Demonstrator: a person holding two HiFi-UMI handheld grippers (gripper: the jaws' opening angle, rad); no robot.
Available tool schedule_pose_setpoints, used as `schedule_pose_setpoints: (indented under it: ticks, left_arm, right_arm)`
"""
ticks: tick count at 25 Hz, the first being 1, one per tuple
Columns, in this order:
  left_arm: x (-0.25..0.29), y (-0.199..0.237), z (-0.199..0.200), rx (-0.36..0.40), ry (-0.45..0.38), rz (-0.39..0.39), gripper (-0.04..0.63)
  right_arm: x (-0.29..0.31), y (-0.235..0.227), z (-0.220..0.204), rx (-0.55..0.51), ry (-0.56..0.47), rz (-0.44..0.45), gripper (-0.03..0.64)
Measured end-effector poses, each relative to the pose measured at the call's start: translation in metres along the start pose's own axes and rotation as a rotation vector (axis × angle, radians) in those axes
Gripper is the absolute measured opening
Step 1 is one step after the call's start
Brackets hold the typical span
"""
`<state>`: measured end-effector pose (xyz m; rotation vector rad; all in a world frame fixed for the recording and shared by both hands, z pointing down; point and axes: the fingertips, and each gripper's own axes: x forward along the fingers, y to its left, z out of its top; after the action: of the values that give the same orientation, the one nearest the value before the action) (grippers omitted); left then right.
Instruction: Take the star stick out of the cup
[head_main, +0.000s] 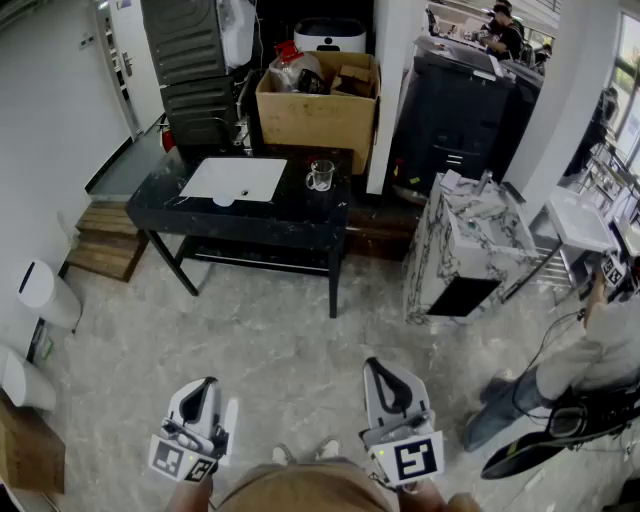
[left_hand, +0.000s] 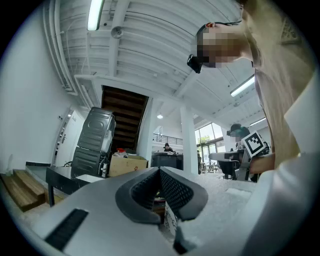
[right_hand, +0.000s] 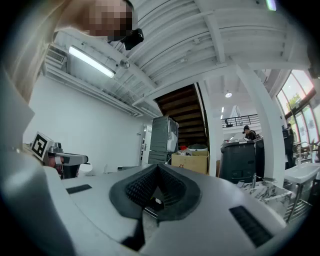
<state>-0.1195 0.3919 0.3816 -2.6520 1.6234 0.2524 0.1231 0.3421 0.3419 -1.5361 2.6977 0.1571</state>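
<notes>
Head view, left tool (head_main: 208, 386), right tool (head_main: 376, 368), closed

Head camera looks down from high, left gripper (head_main: 206, 386) and right gripper (head_main: 376, 366) cameras look level, all share far cardboard box (head_main: 318, 110).

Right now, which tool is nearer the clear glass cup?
Right. The right tool sits short of the clear glass cup, slightly to its right; the left tool is further off to its left. Both are well short of the black table.
</notes>
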Motion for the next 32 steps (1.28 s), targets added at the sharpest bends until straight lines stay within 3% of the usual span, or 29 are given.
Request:
schedule_pose_setpoints:
  ticks: [14,32]
  left_arm:
    - [0.041,-0.016,-0.007,-0.009,0.018,-0.103,0.0]
    - [0.08,-0.058,-0.024,-0.017,0.004,-0.082,0.002]
  right_arm:
    - [-0.001,-0.022,-0.003,0.017,-0.006,-0.059,0.003]
    - [-0.005,-0.061,-0.018,0.01,-0.002,-0.003,0.003]
